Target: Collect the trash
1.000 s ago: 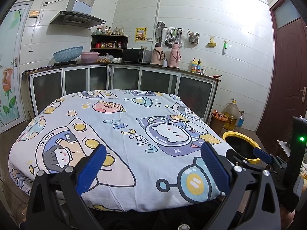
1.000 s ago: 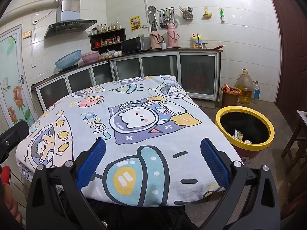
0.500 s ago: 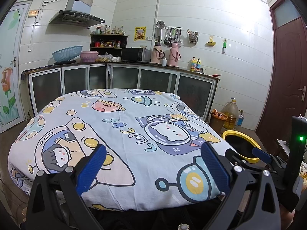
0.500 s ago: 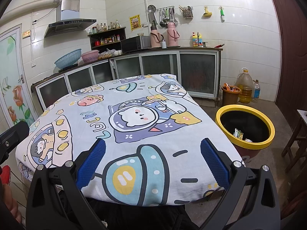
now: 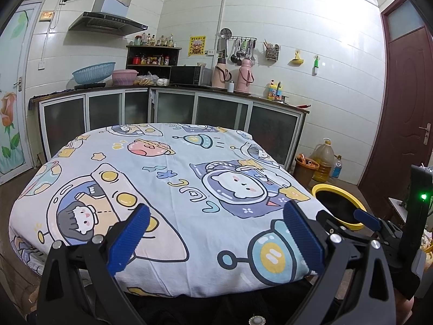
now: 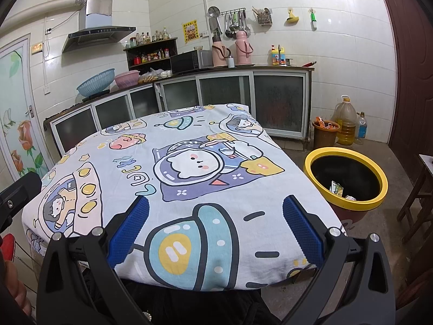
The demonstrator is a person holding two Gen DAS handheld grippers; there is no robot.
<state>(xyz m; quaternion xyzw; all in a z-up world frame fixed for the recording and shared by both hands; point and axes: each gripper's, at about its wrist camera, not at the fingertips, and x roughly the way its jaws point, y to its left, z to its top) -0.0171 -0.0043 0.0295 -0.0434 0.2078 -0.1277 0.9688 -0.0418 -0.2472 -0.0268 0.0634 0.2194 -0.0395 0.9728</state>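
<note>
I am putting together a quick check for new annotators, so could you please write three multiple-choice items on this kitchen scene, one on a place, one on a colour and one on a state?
1. Where does the trash bin stand, seen from the right wrist view?
A. On the table
B. On the floor, right of the table
C. On the counter

2. What colour is the bin's rim?
A. Yellow
B. Green
C. White

3. How are the two grippers?
A. Both shut on trash
B. Left open, right shut
C. Both open, holding nothing

Answers:
1 B: the bin sits on the floor beside the right edge of the table with the cartoon cloth.
2 A: a yellow band rings its dark inside, where a few wrappers lie.
3 C: the left gripper and right gripper both show blue fingers spread wide with only cloth between them.
</note>
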